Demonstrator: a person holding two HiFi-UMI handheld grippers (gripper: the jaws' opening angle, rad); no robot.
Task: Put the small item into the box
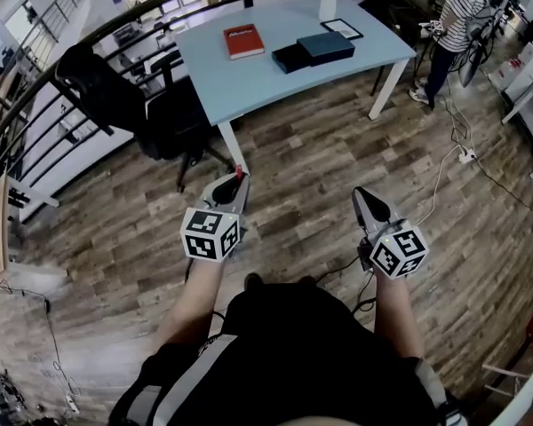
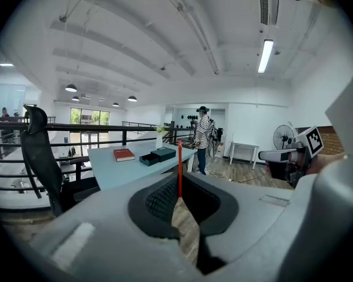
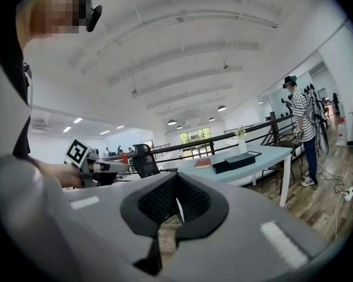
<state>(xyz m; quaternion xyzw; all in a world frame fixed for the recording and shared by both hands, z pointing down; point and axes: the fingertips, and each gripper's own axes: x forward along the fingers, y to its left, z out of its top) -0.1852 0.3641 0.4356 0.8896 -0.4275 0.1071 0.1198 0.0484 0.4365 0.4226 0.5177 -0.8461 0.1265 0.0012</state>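
Note:
My left gripper (image 1: 237,183) is shut on a thin red stick-like item (image 1: 240,172). In the left gripper view this red item (image 2: 179,168) stands upright between the closed jaws. My right gripper (image 1: 364,196) is held beside it, shut, with nothing between its jaws. Both hover over the wooden floor, well short of the table. The dark box (image 1: 325,47) lies on the light blue table (image 1: 249,82), with an open black tray part (image 1: 290,58) against its left side. The same box (image 2: 163,154) also shows far ahead in the left gripper view, and as box (image 3: 235,162) in the right gripper view.
A red book (image 1: 243,41), a white vase (image 1: 328,3) and a framed picture (image 1: 342,28) share the table. A black office chair (image 1: 164,105) stands at its left, by a black railing (image 1: 35,87). A person (image 1: 460,20) stands at the far right, with cables (image 1: 453,162) on the floor.

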